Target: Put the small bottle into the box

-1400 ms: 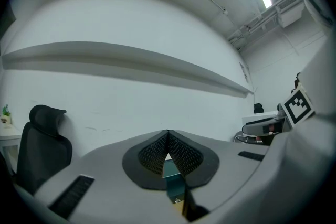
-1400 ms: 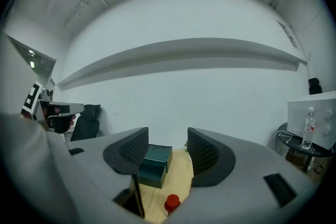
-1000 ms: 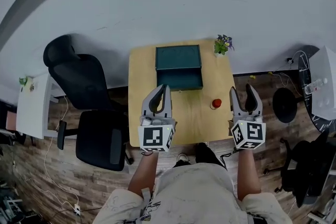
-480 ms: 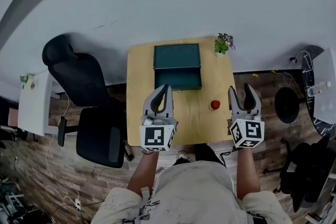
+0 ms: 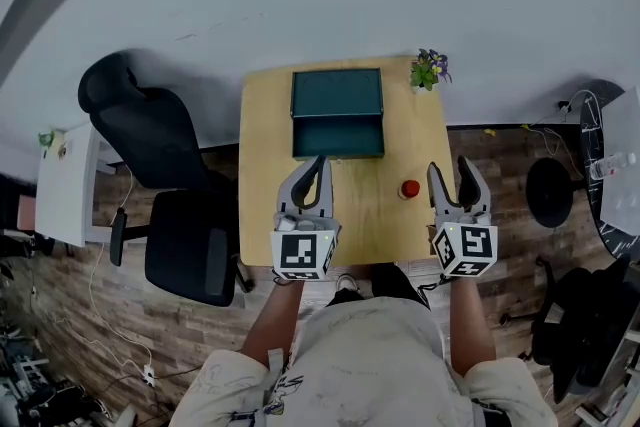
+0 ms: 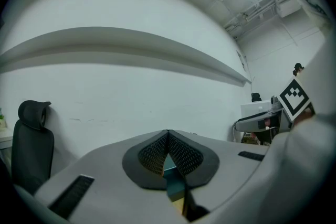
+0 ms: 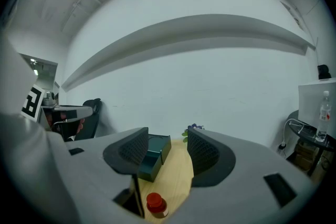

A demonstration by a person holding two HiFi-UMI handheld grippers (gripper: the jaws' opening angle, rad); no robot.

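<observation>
One small bottle (image 5: 410, 188) on table (image 5: 262, 165), nr right hand-held gripper (image 5: 448, 166), jaws apart.

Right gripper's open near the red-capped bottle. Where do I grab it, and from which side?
Take the small bottle by its round body just under the red cap, right gripper coming level from the near table edge, jaws left and right of it. It stands upright with bare table around, so a side pinch should fit.
</observation>
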